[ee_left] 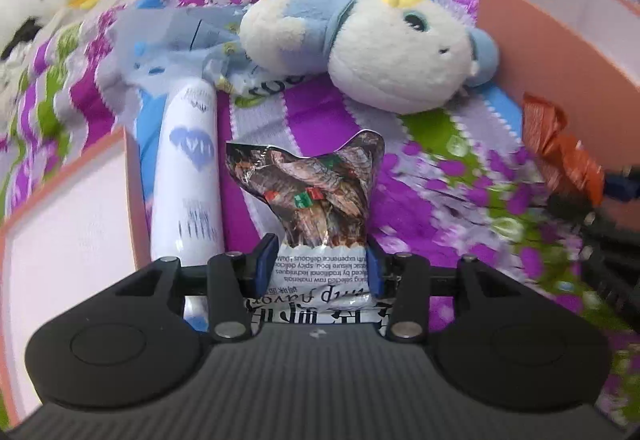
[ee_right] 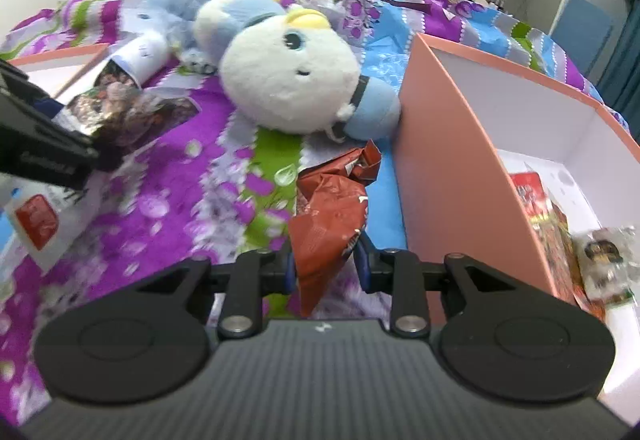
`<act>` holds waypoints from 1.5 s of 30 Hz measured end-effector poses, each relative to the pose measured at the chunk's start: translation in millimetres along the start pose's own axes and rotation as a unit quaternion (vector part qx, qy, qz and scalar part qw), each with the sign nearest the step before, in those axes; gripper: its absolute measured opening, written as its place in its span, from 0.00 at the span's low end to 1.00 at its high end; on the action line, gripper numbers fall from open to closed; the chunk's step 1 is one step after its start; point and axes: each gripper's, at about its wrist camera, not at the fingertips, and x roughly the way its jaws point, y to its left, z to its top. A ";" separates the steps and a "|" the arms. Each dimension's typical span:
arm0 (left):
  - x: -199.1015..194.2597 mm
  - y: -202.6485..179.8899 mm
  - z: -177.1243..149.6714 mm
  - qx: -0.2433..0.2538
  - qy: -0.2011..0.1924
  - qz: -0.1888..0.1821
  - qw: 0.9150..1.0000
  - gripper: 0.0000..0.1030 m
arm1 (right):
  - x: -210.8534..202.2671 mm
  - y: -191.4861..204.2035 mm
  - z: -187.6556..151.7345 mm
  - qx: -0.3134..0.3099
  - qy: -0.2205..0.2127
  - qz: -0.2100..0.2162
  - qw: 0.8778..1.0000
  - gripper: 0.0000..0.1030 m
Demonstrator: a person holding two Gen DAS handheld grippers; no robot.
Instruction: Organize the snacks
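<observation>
My left gripper (ee_left: 322,266) is shut on a brown-and-silver snack packet (ee_left: 316,191) and holds it over the patterned bedspread; the packet also shows in the right wrist view (ee_right: 128,107). My right gripper (ee_right: 326,260) is shut on a crumpled red-brown snack bag (ee_right: 328,215), just left of the pink box (ee_right: 448,159). That box holds several snack packets (ee_right: 560,236). The red bag and right gripper appear blurred at the right of the left wrist view (ee_left: 560,147).
A white-and-blue plush toy (ee_left: 372,51) lies ahead against the pink box (ee_left: 560,39). A white tube (ee_left: 188,175) lies beside a second pink box (ee_left: 64,232) at left. A white packet with a red label (ee_right: 40,224) lies at lower left.
</observation>
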 end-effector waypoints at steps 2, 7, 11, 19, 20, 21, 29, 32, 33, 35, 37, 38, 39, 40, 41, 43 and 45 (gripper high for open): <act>-16.3 -4.3 -11.2 -0.023 0.000 -0.011 1.000 0.49 | -14.6 0.4 -9.7 -0.001 0.001 0.008 1.000 0.31; -61.8 -28.0 -45.3 -0.069 -0.005 -0.029 0.997 0.49 | -55.2 0.2 -33.4 0.006 -0.007 0.021 1.000 0.31; -86.8 -46.2 -80.0 -0.118 -0.004 -0.045 0.992 0.49 | -78.5 2.0 -53.8 0.000 -0.003 0.038 0.999 0.31; -103.0 -65.4 -158.8 -0.218 0.015 -0.059 0.974 0.50 | -104.6 8.5 -95.3 -0.001 0.014 0.102 0.995 0.31; -101.5 -64.9 -167.9 -0.231 0.017 -0.065 0.971 0.50 | -104.2 9.2 -98.9 -0.002 0.020 0.108 0.994 0.31; -99.2 -64.2 -173.8 -0.238 0.022 -0.065 0.969 0.50 | -102.9 9.5 -102.3 -0.003 0.025 0.114 0.993 0.31; -106.9 -69.0 -186.6 -0.228 0.020 -0.045 0.972 0.75 | -105.5 -0.3 -116.7 0.004 0.040 0.131 0.991 0.52; -114.0 -66.5 -187.7 -0.239 0.011 -0.041 0.970 0.77 | -112.9 -4.6 -116.3 -0.004 0.024 0.121 0.992 0.64; -114.8 -65.1 -187.3 -0.244 0.009 -0.040 0.969 0.78 | -114.4 -6.0 -116.0 -0.008 0.020 0.121 0.992 0.64; -120.2 -64.2 -188.2 -0.256 -0.001 -0.037 0.966 0.78 | -116.7 -6.3 -116.3 -0.018 0.014 0.123 0.992 0.64; -123.0 -62.4 -187.5 -0.259 -0.007 -0.032 0.965 0.78 | -116.6 -5.4 -115.7 -0.032 0.009 0.126 0.991 0.64; -124.0 -61.1 -187.1 -0.262 -0.011 -0.037 0.964 0.78 | -115.7 -4.8 -115.5 -0.035 0.009 0.128 0.991 0.64; -124.0 -59.7 -186.8 -0.265 -0.012 -0.042 0.963 0.78 | -114.1 -4.2 -115.2 -0.037 0.010 0.129 0.991 0.63; -123.4 -59.1 -186.4 -0.268 -0.011 -0.047 0.962 0.78 | -112.7 -3.7 -114.5 -0.037 0.011 0.131 0.991 0.63; -123.0 -58.1 -185.9 -0.271 -0.012 -0.052 0.961 0.78 | -110.6 -2.7 -113.5 -0.037 0.012 0.132 0.991 0.63; -121.6 -58.1 -185.4 -0.274 -0.012 -0.058 0.960 0.77 | -106.2 -0.9 -112.2 -0.038 0.013 0.136 0.990 0.60; -118.3 -57.5 -185.1 -0.280 -0.011 -0.069 0.958 0.77 | -101.1 1.5 -110.4 -0.040 0.017 0.138 0.989 0.56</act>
